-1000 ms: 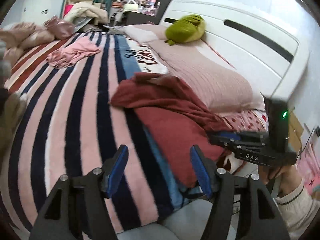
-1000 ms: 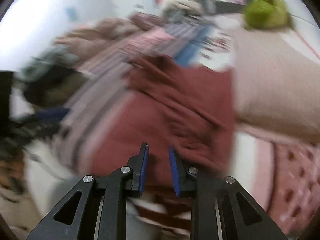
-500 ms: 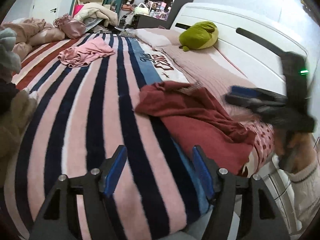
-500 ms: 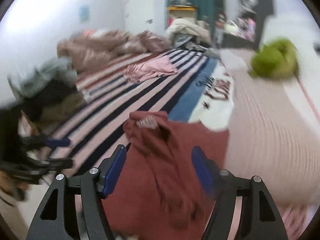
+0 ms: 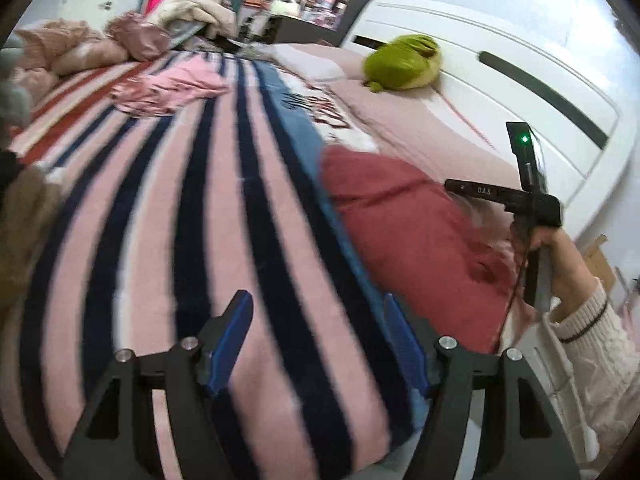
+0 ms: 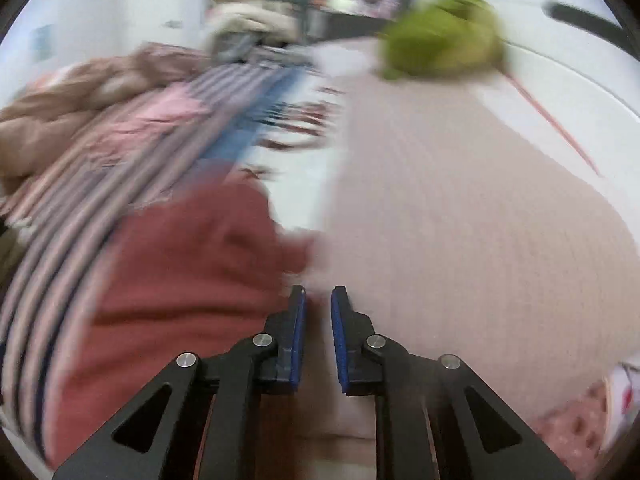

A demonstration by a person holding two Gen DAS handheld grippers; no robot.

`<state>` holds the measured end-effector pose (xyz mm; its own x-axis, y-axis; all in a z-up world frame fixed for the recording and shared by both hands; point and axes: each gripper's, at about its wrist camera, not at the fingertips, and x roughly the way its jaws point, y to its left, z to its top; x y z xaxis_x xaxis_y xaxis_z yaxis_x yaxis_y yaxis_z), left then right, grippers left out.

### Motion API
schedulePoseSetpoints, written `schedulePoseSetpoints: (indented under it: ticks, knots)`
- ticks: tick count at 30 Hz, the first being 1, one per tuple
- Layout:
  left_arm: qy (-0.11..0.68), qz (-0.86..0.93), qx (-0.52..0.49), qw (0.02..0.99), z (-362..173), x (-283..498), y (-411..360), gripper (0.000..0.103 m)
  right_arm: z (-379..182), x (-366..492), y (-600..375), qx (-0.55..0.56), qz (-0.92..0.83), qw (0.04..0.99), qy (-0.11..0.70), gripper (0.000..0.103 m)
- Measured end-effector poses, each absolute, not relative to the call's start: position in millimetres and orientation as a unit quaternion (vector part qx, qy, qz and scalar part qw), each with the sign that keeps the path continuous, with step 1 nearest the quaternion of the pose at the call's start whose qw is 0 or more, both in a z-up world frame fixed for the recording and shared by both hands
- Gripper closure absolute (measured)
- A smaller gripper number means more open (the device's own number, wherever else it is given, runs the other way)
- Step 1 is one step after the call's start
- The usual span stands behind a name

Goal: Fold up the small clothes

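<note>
Garment (image 5: 404,216): red, lying smoother than half a second ago, the bunched upper part laid down over the body; first fold judged done. Right gripper (image 6: 318,332): fingers narrowed from wide apart to nearly together at the garment's right edge beside the pillow (image 6: 460,220); grip on cloth not confirmable, view blurred. Left gripper (image 5: 316,344): fingers wide apart, empty, over the striped blanket (image 5: 168,208). Green plush (image 5: 402,64) by the headboard (image 5: 500,92); pink garment (image 5: 164,90) farther up; cluttered shelves behind.
</note>
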<state>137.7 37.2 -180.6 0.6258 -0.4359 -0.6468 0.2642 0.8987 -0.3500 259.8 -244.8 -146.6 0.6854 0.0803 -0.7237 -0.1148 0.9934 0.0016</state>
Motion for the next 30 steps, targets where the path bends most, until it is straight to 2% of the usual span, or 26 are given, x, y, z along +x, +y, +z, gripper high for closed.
schedulePoseSetpoints:
  ticks: [2, 3, 4, 5, 6, 9, 10, 11, 12, 13, 14, 17, 19, 20, 21, 23, 24, 25, 30]
  knots:
    - [0.392, -0.23, -0.121, 0.883, -185, 141, 22, 0.035, -138, 250, -261, 0.029, 0.103, 0.912, 0.397, 0.101]
    - [0.394, -0.247, -0.129, 0.876, -187, 144, 17, 0.034, -133, 239, -267, 0.045, 0.125, 0.91, 0.393, 0.092]
    - [0.4, -0.268, -0.141, 0.865, -191, 147, 9, 0.033, -128, 225, -270, 0.058, 0.155, 0.905, 0.392, 0.073]
    - [0.406, -0.281, -0.151, 0.856, -195, 151, 3, 0.032, -128, 216, -270, 0.065, 0.177, 0.898, 0.397, 0.062]
    - [0.417, -0.293, -0.159, 0.845, -201, 155, -5, 0.031, -133, 207, -267, 0.069, 0.202, 0.884, 0.416, 0.047]
    - [0.436, -0.315, -0.161, 0.828, -212, 161, -29, 0.032, -160, 172, -251, 0.039, 0.235, 0.853, 0.464, 0.048]
    - [0.44, -0.321, -0.163, 0.823, -215, 162, -36, 0.032, -170, 162, -248, 0.025, 0.225, 0.852, 0.473, 0.058]
    - [0.443, -0.328, -0.166, 0.818, -217, 162, -42, 0.045, -177, 150, -248, 0.023, 0.221, 0.853, 0.472, 0.069]
    - [0.444, -0.335, -0.167, 0.814, -217, 160, -46, 0.066, -184, 142, -251, 0.038, 0.227, 0.854, 0.467, 0.084]
    - [0.442, -0.333, -0.161, 0.817, -216, 157, -49, 0.069, -186, 134, -257, 0.062, 0.225, 0.856, 0.46, 0.09]
    - [0.439, -0.33, -0.149, 0.822, -213, 152, -50, 0.075, -188, 127, -259, 0.077, 0.225, 0.856, 0.458, 0.092]
    - [0.44, -0.352, -0.139, 0.815, -206, 140, -43, 0.077, -187, 109, -265, 0.103, 0.242, 0.848, 0.46, 0.096]
    - [0.453, -0.351, -0.127, 0.81, -208, 140, -39, 0.073, -192, 100, -277, 0.123, 0.26, 0.831, 0.475, 0.096]
    - [0.458, -0.349, -0.121, 0.809, -208, 142, -38, 0.065, -193, 105, -275, 0.125, 0.264, 0.827, 0.481, 0.094]
    - [0.459, -0.343, -0.122, 0.81, -208, 148, -35, 0.053, -191, 109, -276, 0.122, 0.266, 0.826, 0.482, 0.089]
    - [0.453, -0.334, -0.134, 0.816, -202, 155, -29, 0.037, -179, 119, -280, 0.117, 0.261, 0.833, 0.473, 0.073]
    - [0.447, -0.336, -0.148, 0.816, -198, 161, -25, 0.035, -171, 127, -282, 0.12, 0.264, 0.839, 0.461, 0.053]
    - [0.444, -0.339, -0.161, 0.814, -196, 166, -24, 0.035, -165, 139, -285, 0.126, 0.273, 0.839, 0.453, 0.039]
    - [0.469, -0.282, -0.199, 0.813, -206, 215, -15, 0.035, -176, 207, -279, 0.157, 0.278, 0.797, 0.513, 0.038]
